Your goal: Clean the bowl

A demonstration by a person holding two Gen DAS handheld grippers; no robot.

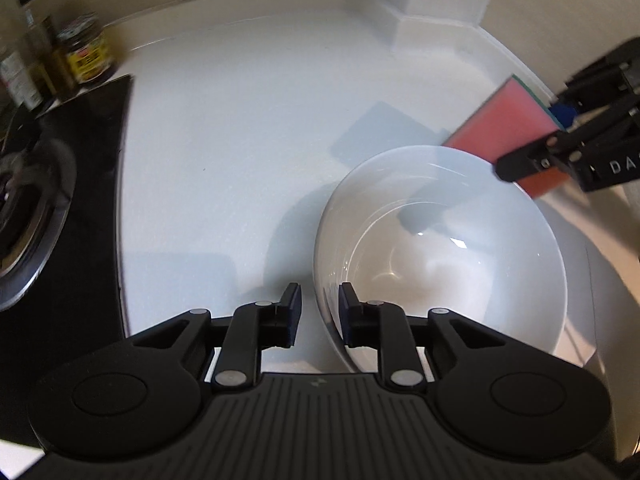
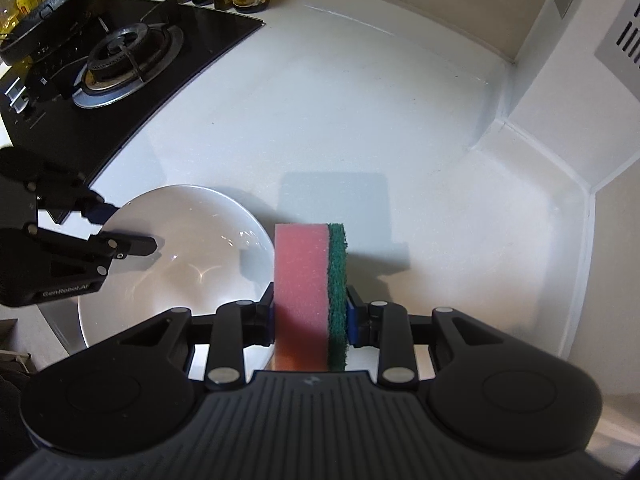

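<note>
Left wrist view: left gripper point(image 1: 319, 312) fingers straddle the bowl point(image 1: 440, 248) rim, steadying it; right gripper point(image 2: 310, 312) pinches sponge point(image 2: 310, 292) for scrubbing.

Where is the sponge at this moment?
The sponge is held between the right gripper's fingers, up in the air, just beyond the bowl's right rim, above the white counter.

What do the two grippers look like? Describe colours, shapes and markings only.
Both the left gripper and right gripper are matte black, with hinged linkage arms, silver pivot pins, blue pads on the fingers and a ribbed grey body. White lettering marks the sides. No cables or sleeves show.
</note>
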